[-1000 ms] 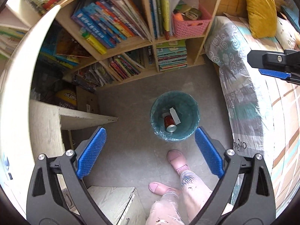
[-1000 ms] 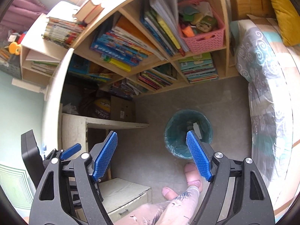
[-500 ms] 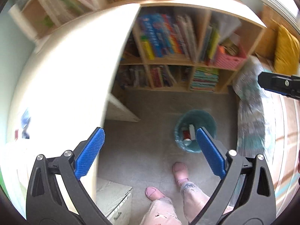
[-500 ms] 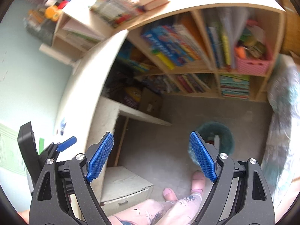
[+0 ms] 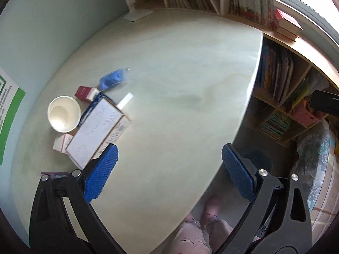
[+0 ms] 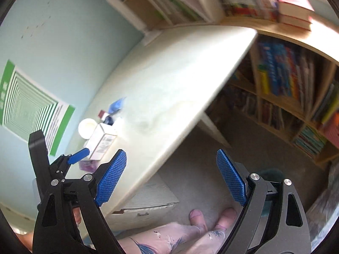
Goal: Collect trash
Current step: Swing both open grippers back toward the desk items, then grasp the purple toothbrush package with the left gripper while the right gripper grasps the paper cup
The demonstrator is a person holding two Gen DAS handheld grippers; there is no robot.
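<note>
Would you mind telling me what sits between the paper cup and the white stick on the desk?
In the left wrist view, the large white box lies between the paper cup and the white stick.

Cup (image 5: 64, 113) left of box (image 5: 97, 130) on desk (image 5: 169, 84), bookshelf (image 5: 284, 89) right of desk

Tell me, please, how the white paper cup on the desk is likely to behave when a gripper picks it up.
The white paper cup stands upright, looks empty, so probably very light. Its thin wall may crumple under a firm squeeze. Nudged sideways, it could tip and roll towards the white carton beside it.
</note>
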